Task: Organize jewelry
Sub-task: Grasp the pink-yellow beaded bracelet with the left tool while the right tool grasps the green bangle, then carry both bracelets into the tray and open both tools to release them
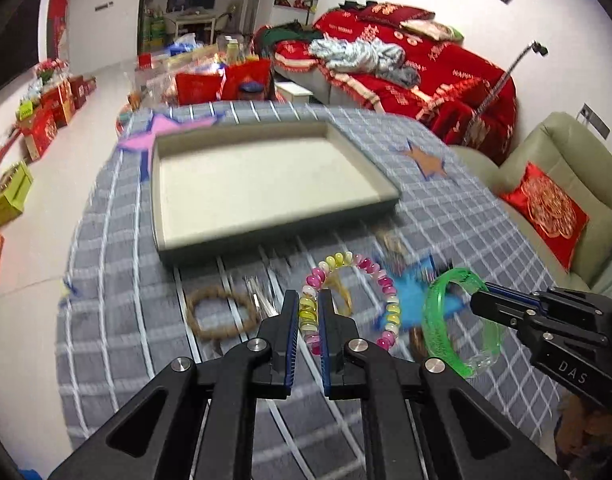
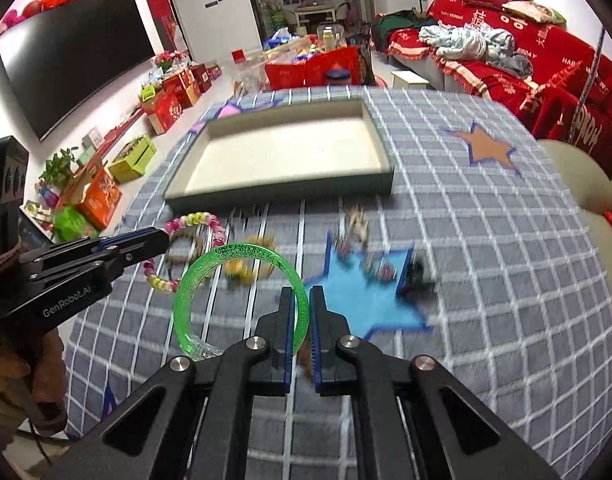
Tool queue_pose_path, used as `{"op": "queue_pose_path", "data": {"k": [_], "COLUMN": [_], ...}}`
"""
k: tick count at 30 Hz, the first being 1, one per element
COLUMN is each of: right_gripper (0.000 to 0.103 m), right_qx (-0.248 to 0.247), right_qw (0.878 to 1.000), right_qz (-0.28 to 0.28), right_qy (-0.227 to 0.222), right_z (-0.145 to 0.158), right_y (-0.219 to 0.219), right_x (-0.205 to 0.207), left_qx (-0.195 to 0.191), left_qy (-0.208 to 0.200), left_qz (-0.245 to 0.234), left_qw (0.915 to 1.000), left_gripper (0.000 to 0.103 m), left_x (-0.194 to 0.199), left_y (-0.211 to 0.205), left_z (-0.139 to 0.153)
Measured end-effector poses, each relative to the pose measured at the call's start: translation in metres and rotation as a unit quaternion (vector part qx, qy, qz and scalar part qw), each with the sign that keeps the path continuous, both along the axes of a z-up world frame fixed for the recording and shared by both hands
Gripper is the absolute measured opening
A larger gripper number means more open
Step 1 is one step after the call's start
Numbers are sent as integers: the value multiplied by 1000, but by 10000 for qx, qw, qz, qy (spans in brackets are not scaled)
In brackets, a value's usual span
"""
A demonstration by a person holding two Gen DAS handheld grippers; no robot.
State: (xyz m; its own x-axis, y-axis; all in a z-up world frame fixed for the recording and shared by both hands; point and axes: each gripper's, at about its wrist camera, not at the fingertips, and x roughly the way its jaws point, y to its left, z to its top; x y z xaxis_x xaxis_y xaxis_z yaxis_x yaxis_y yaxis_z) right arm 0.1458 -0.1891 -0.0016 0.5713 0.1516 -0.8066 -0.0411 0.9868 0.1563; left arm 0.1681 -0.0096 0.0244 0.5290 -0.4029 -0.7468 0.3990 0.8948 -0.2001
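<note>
Jewelry is split between the two tools and the desk: the left tool point(image 1: 308, 312) has its jaws closed on a beaded bracelet point(image 1: 388, 280) of pink, yellow and white beads, pinching the strand near its left side so the loop hangs out to the right of the fingers, and the right tool point(image 2: 301, 312) is clamped on the rim of a translucent green bangle point(image 2: 194, 280), which stands out to the left of its fingers. Both pieces sit side by side, the bangle point(image 1: 434, 312) just right of the beads in the left wrist view, with the right tool point(image 1: 480, 300) reaching in from the right edge. On the cloth under them lie a brown woven ring point(image 1: 216, 314) to the left, a yellowish piece point(image 2: 246, 268) that is blurred, and several small dark items point(image 2: 416, 276) on and beside a blue star patch point(image 2: 370, 300); motion blur hides what these are. Beyond the jewelry sits a shallow rectangular tray point(image 1: 162, 184) with a cream lining and grey outer wall, apart from both held pieces. A grey checked cloth point(image 2: 486, 240) covers the desk, with an orange star patch point(image 2: 486, 148) to the right of the tray and a pink one point(image 1: 154, 132) at its far left corner. A red-covered sofa point(image 1: 426, 64) stands behind.
</note>
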Motion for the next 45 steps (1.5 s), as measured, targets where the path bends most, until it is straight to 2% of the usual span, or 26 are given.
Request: {"op": "queue_pose_path", "data": {"k": [4, 9, 15, 20, 25, 32, 38, 42, 43, 44, 45], "right_gripper": [8, 8, 8, 8, 8, 8, 9, 10, 16, 32, 44], "right_qx": [34, 182, 215, 55, -86, -128, -181, 95, 150, 199, 256], "right_qw": [9999, 9998, 9993, 9985, 9968, 9945, 9951, 9953, 9956, 9961, 9966], "right_qz": [28, -91, -271, -358, -450, -551, -470, -514, -506, -496, -487], "right_qy": [-100, -71, 149, 398, 658, 883, 854, 821, 772, 705, 616], "right_z": [19, 23, -3, -37, -64, -87, -87, -81, -78, -73, -68], "right_y": [-8, -17, -19, -16, -16, -23, -20, -23, -24, -24, -24], "right_x": [41, 99, 168, 208, 225, 229, 228, 224, 222, 218, 214], "left_qx": [-20, -16, 101, 305, 584, 932, 1218, 1147, 1141, 1149, 1149], "left_qy": [-147, -213, -14, 114, 260, 307, 202, 139, 73, 4, -44], "left_qz": [159, 435, 809, 879, 821, 617, 574, 597, 616, 636, 657], "left_qw": [9998, 9988, 9967, 9956, 9946, 9933, 9907, 9915, 9915, 9913, 9912], "left_gripper": [26, 26, 26, 26, 26, 26, 27, 27, 27, 27, 27], "left_x": [32, 84, 145, 178, 193, 195, 189, 181, 177, 173, 171], "left_y": [0, -1, -1, -7, -18, -35, -41, -38, -37, -36, -33], "left_z": [18, 24, 2, -23, -48, -66, -72, -66, -63, -59, -57]}}
